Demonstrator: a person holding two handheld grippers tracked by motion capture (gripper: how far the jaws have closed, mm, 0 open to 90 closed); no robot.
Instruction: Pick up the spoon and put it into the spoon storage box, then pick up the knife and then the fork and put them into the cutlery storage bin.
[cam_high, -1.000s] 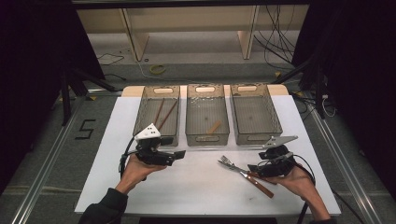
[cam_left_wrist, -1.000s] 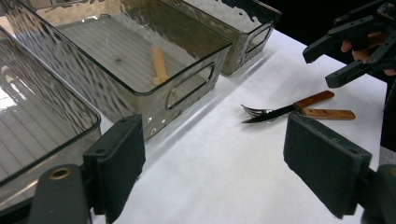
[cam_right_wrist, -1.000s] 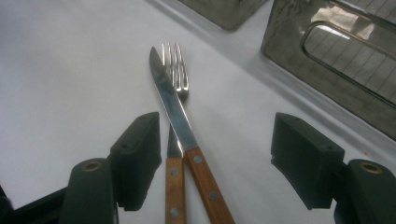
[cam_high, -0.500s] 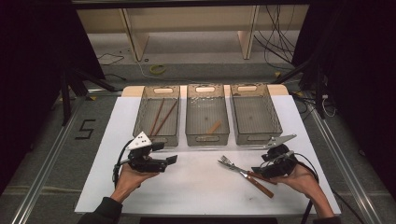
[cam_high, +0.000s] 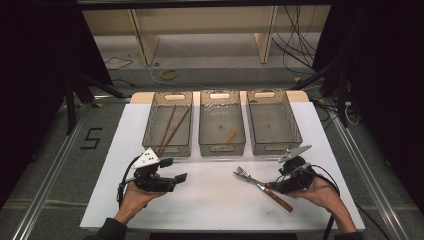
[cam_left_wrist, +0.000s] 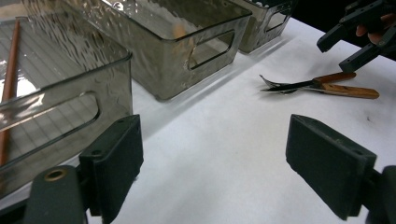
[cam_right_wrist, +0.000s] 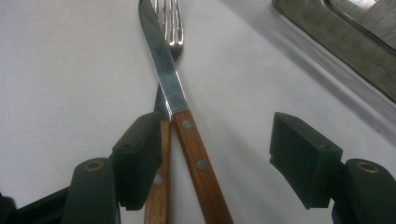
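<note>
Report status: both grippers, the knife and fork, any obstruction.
Left gripper open, empty, over bare mat. Right gripper open, straddling knife handle, fork crossed beneath it. Nothing blocking; bins beyond.

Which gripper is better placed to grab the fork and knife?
Right. The right gripper stands open astride the knife and fork handles. The left gripper is open over bare table, well aside.

Wooden-handled knife (cam_right_wrist: 187, 126) and fork (cam_right_wrist: 170, 21) lie crossed on the white table (cam_high: 210, 200).
</note>
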